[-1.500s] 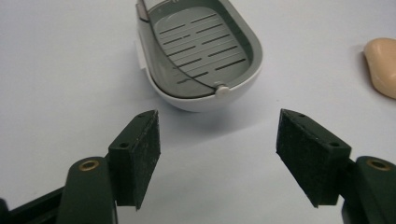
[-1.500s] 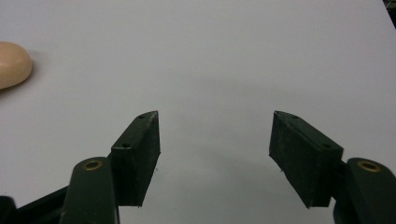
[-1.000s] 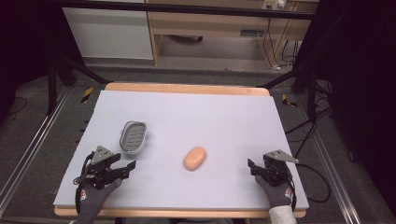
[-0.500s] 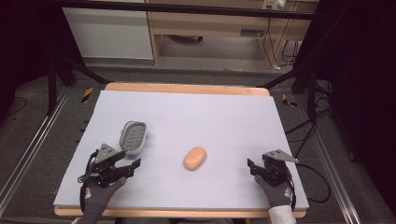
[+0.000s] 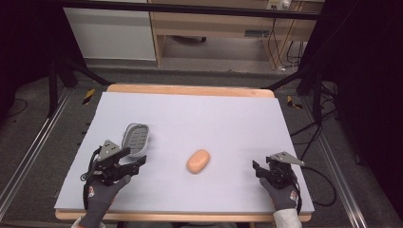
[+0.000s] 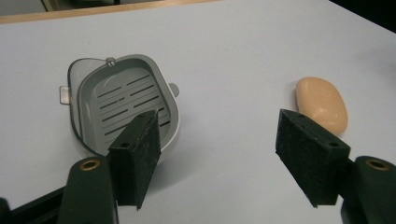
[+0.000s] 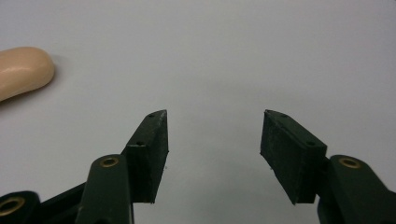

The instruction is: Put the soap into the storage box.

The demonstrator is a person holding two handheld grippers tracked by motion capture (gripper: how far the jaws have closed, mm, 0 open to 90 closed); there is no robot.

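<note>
Now the soap bar (image 5: 198, 161) lies on the bench (image 5: 228, 118) between both grippers, untouched, with the grey soap dish (image 5: 136, 139) just beyond the left gripper (image 5: 135, 163), whose jaws stand wide apart, while the right gripper (image 5: 256, 169), well apart from the bar, has just been closing its empty jaws.

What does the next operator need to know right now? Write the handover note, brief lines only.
Left tongs: open, nothing between the jaws, held by the near left of the table, just in front of the soap dish.
Right tongs: open with nothing between the jaws, which have just been closing; near right of the table, pointing toward the soap bar.
Soap dish: grey, slotted, empty, lying on the left side of the table.
Soap bar: peach, lying loose near the table's middle, touched by neither tongs.
Done: nothing gripped yet.
Left: likely pick up the soap bar and set it in the soap dish.
</note>
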